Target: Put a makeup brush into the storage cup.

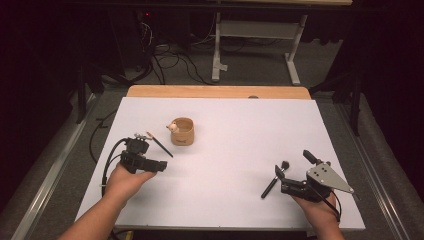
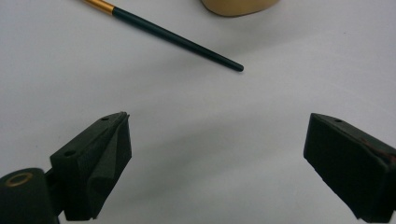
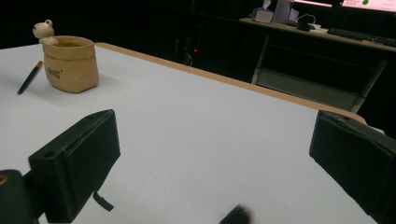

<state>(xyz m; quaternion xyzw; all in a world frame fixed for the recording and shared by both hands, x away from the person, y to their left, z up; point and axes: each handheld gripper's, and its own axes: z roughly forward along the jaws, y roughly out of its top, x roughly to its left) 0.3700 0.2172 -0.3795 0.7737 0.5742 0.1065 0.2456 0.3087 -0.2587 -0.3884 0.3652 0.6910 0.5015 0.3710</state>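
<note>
Jaws of the left gripper (image 2: 217, 154) stand wide apart and empty over bare white table (image 1: 235, 150); the thin brush (image 2: 177, 38) lies just ahead, long axis slanting across the jaws' line, dark tip nearest, gold ferrule toward the tan cup (image 1: 182, 131) beyond. Nothing lies between. The right gripper (image 1: 296, 166), also spread and empty, sits well apart, with a stubby black brush (image 1: 275, 180) just beside it
</note>
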